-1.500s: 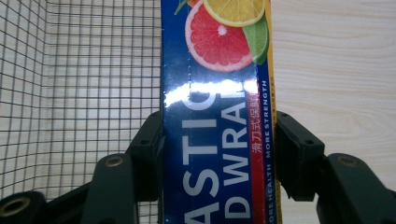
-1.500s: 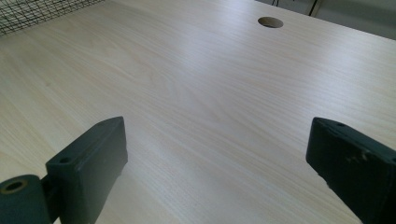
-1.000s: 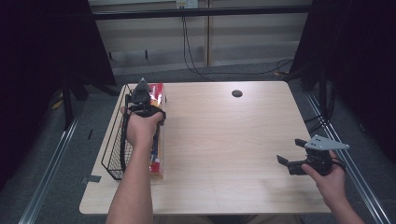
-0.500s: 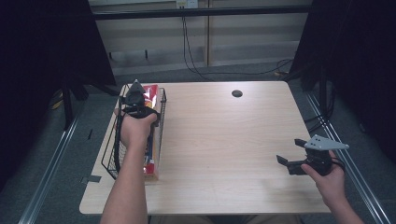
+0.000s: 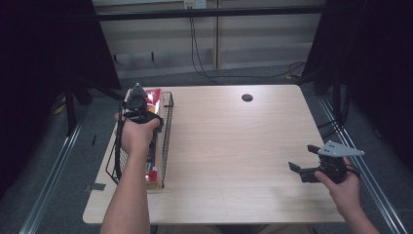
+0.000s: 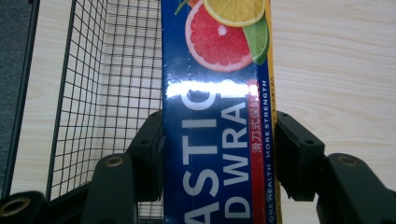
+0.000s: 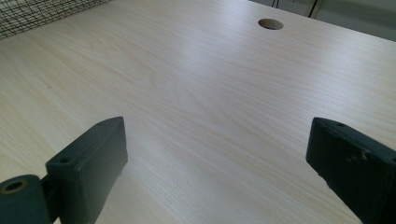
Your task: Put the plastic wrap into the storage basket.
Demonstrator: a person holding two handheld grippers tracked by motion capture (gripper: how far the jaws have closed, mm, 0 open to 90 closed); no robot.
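A long blue box of plastic food wrap, printed with citrus slices, is clamped between the jaws of my left gripper. In the high view my left gripper holds this box lengthwise at the table's left, along the right side of a black wire basket. The basket's mesh lies to the box's left and bare table to its right. My right gripper rests low at the table's front right, open, with nothing between its fingers.
The light wooden table has a round cable hole at the back, also seen as the hole far ahead of the right gripper. Dark floor and metal rails surround the table.
My left hand has carried the box slightly to the left, over the basket's right side. The right hand has stayed where it was.
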